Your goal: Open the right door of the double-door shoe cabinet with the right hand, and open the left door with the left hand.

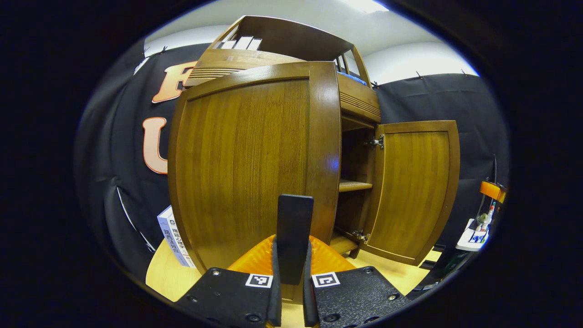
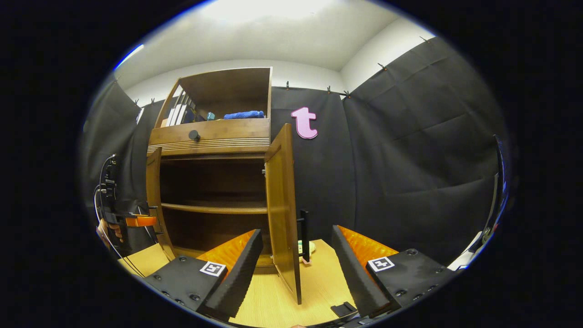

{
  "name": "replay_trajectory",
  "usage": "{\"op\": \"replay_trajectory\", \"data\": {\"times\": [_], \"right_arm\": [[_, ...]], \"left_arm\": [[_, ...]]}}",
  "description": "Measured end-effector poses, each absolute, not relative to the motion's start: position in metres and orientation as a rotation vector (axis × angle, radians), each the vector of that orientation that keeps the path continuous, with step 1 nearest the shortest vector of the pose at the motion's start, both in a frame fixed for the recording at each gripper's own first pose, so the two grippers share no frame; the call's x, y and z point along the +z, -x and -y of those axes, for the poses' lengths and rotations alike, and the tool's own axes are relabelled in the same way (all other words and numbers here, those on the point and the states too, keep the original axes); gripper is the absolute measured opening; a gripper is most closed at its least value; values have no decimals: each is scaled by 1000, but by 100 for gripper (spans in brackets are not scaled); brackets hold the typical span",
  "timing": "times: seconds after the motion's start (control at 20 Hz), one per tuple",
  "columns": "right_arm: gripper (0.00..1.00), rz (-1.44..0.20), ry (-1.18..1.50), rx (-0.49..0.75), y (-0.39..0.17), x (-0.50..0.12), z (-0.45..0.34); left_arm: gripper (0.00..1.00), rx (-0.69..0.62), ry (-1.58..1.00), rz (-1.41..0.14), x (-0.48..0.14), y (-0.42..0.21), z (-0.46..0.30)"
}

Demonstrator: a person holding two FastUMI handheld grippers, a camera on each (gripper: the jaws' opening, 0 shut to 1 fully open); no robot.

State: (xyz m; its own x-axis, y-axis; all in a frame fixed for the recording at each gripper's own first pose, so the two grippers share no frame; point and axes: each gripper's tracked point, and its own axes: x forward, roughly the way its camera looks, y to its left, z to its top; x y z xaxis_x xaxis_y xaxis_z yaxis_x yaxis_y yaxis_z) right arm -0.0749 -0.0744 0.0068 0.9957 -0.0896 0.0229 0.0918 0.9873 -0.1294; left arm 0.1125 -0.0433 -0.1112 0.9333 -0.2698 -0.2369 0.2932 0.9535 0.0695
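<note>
Rigid wooden left door (image 1: 246,168) swings light on hinges — left hand-held gripper (image 1: 291,255) pinches its slim black handle (image 1: 294,228) at 6 o'clock, right hand-held gripper (image 2: 296,269) gaping empty

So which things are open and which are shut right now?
Left door: swung open, its black handle between the left claw's fingers.
Right door: open, standing edge-on between the right claw's spread fingers, not touched.
Left claw: shut on the handle.
Right claw: open.
Drawer above the doors: closed.
</note>
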Motion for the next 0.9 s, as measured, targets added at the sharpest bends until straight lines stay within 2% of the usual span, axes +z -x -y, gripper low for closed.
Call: {"op": "replay_trajectory", "data": {"times": [0.05, 0.2, 0.25, 0.3, 0.5, 0.55, 0.7, 0.75, 0.8, 0.9], "right_arm": [[98, 19, 133, -88, 76, 7, 71], [98, 24, 141, -84, 78, 8, 63], [89, 26, 143, -83, 80, 9, 62], [98, 28, 144, -80, 81, 9, 61], [98, 35, 142, -73, 82, 10, 56], [89, 35, 141, -70, 82, 10, 56], [89, 33, 127, -68, 83, 8, 57], [98, 34, 125, -67, 83, 8, 56], [89, 36, 125, -67, 82, 9, 56], [89, 41, 129, -64, 83, 10, 54]], "left_arm": [[20, -289, -105, -227, -110, -107, 40], [19, -290, -107, -226, -105, -98, 31], [19, -290, -107, -225, -104, -94, 29], [19, -288, -107, -225, -102, -91, 26], [18, -276, -104, -220, -97, -80, 11], [18, -270, -106, -217, -96, -76, 8], [18, -249, -118, -212, -93, -67, -4], [18, -242, -120, -210, -91, -64, -7], [16, -236, -123, -210, -91, -62, -11], [14, -222, -122, -208, -88, -56, -19]]}}
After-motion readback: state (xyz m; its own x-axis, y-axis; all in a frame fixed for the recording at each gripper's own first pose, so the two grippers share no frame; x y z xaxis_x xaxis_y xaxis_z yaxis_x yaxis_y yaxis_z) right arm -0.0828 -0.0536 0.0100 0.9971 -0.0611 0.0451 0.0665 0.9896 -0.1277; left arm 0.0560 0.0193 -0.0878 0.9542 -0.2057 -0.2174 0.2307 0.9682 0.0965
